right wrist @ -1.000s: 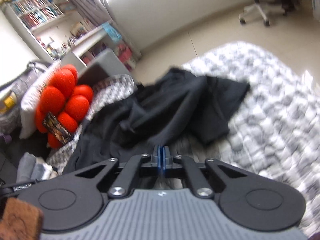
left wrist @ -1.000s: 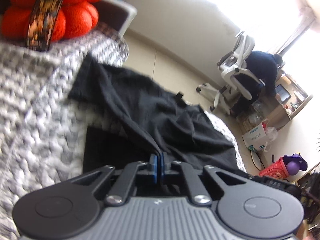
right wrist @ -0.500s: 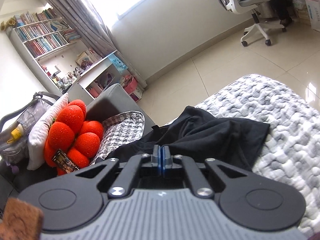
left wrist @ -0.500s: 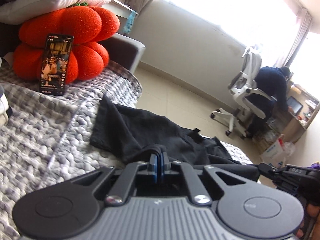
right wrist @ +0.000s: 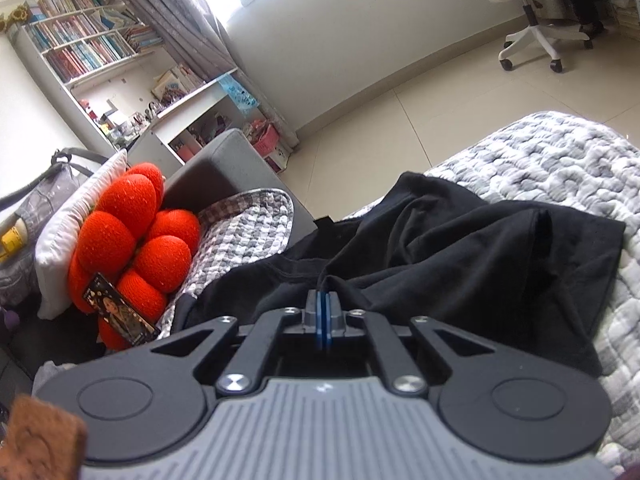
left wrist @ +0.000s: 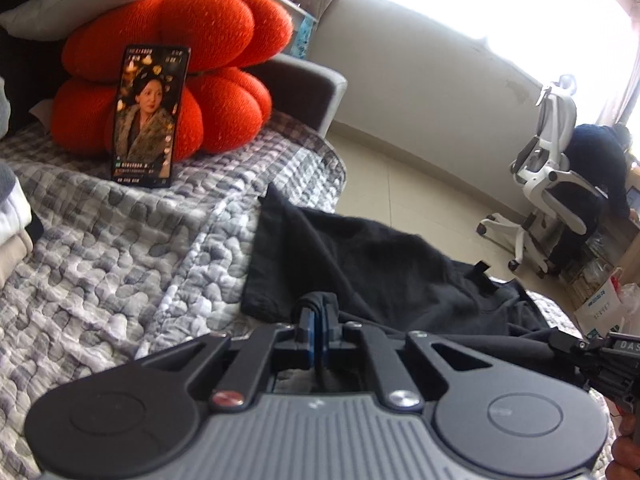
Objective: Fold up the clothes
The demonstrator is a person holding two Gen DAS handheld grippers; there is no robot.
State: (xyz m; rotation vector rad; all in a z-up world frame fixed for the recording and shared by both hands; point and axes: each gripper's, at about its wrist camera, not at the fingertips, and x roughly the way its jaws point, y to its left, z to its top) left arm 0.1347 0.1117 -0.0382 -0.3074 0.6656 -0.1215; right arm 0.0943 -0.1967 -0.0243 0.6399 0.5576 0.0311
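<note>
A black garment [left wrist: 384,264] lies rumpled on a grey quilted bed cover [left wrist: 112,264]. My left gripper [left wrist: 318,314] is shut on a bunched fold of the garment's near edge. In the right wrist view the same black garment [right wrist: 460,264] spreads across the cover [right wrist: 560,168], and my right gripper [right wrist: 322,306] is shut on another pinch of its edge. The right gripper's body shows at the right edge of the left wrist view [left wrist: 600,360].
An orange pumpkin cushion [left wrist: 180,68] with a phone [left wrist: 146,116] leaning on it sits at the bed's head. A grey sofa arm [left wrist: 304,92] stands beyond. A person sits in a white office chair [left wrist: 548,176] by a desk. Bookshelves [right wrist: 92,48] line the far wall.
Both grippers have pulled back and down towards the near side of the bed, holding the garment. The garment has been drawn along and lies flatter and closer.
</note>
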